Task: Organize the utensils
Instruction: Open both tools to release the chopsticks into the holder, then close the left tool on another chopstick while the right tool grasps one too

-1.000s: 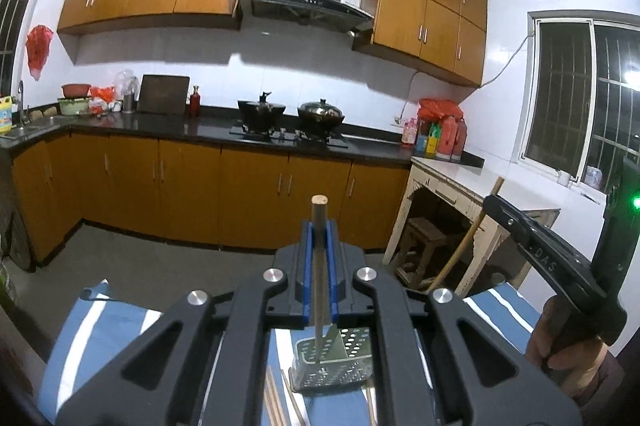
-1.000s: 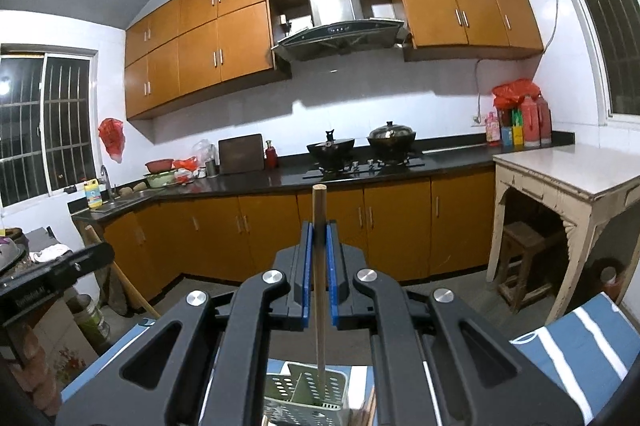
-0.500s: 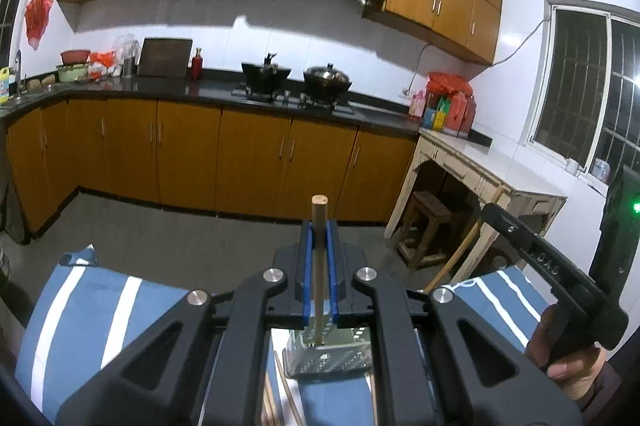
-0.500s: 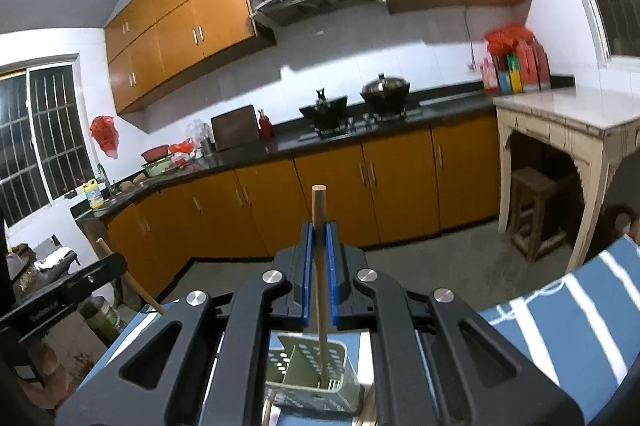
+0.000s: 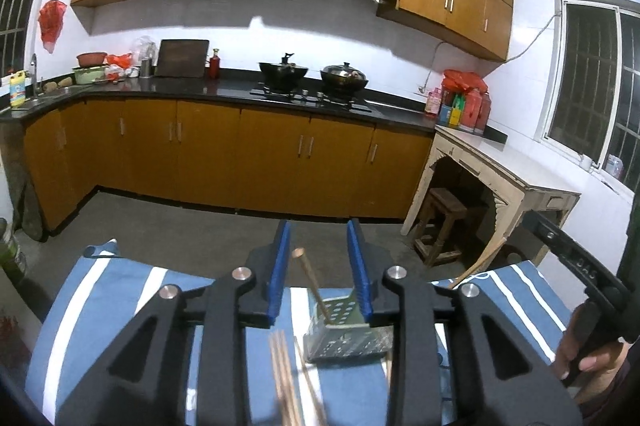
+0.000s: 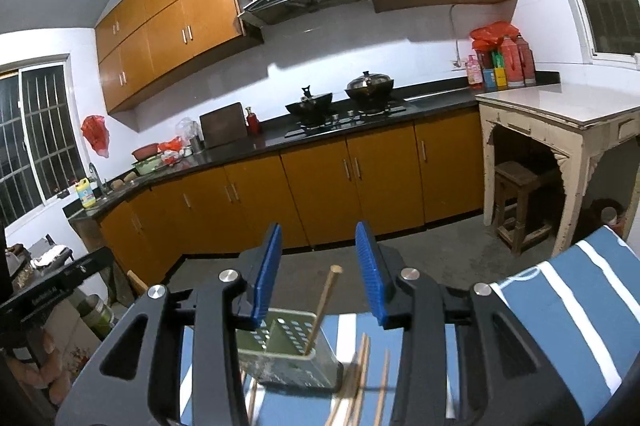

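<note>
A perforated grey-green utensil holder [image 5: 346, 336] stands on the blue striped cloth [image 5: 100, 310]; it also shows in the right wrist view [image 6: 288, 354]. A wooden chopstick [image 5: 311, 280] leans inside the holder in the left wrist view, and one chopstick [image 6: 323, 304] leans inside it in the right wrist view. My left gripper [image 5: 319, 272] is open just above the holder, its blue pads either side of the chopstick and apart from it. My right gripper [image 6: 318, 272] is open the same way. Several loose chopsticks [image 5: 286, 378] lie on the cloth in front of the holder [image 6: 360, 374].
The other hand-held gripper shows at the right edge [image 5: 576, 274] and at the left edge [image 6: 52, 290]. Beyond the cloth's far edge is the kitchen floor [image 5: 192, 226], orange cabinets [image 5: 272, 154], a white side table [image 5: 504, 170] and a wooden stool [image 5: 444, 222].
Both grippers were shut on a chopstick each; both have opened, and the chopsticks now lean in the holder. Both views have tilted down toward the holder.
</note>
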`<state>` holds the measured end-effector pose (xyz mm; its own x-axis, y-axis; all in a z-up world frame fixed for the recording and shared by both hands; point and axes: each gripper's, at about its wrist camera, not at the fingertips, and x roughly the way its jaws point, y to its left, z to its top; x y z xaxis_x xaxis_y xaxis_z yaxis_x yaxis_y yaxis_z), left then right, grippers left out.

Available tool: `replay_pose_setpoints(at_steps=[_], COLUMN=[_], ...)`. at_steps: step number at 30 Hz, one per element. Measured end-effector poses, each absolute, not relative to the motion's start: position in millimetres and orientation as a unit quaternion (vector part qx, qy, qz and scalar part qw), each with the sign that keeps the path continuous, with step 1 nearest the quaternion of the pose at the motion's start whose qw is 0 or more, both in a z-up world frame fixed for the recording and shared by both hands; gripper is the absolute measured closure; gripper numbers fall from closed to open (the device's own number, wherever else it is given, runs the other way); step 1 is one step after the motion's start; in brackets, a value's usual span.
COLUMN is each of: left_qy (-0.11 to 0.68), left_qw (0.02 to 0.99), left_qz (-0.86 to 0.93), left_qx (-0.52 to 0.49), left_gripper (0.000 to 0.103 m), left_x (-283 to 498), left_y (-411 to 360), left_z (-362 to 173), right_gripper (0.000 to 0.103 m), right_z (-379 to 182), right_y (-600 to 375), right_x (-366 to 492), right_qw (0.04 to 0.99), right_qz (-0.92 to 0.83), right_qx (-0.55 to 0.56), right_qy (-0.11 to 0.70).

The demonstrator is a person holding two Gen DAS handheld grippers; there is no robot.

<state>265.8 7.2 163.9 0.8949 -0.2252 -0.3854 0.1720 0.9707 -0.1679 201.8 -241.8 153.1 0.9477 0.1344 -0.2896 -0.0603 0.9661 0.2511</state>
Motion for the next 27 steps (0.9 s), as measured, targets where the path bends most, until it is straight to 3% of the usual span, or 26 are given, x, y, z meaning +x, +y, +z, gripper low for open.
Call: replay_pose_setpoints(at_steps=[8, 17, 23, 27], left_qy=[0.21, 0.277, 0.345, 0.365], left_qw=[0.974, 0.96, 0.938, 0.929], left_qz=[-0.063, -0.032, -0.032, -0.037], left_qx=[-0.055, -0.019, -0.036, -0.043], left_gripper=[0.067, 0.066, 0.066, 0.066], left_x=[222, 197, 196, 197], left_y=[32, 38, 40, 36], left_z=[140, 44, -17, -34], right_gripper=[0.063, 0.063, 0.067, 0.075], right_z=[105, -10, -56, -69], right_y=[-255, -248, -229, -221], right_x=[170, 163, 161, 163], right_qw=[0.971, 0.93, 0.908, 0.903], right_qz=[0.021, 0.013, 0.027, 0.021], right_qx=[0.112, 0.124, 0.113, 0.086], right_qy=[0.211, 0.347, 0.402, 0.421])
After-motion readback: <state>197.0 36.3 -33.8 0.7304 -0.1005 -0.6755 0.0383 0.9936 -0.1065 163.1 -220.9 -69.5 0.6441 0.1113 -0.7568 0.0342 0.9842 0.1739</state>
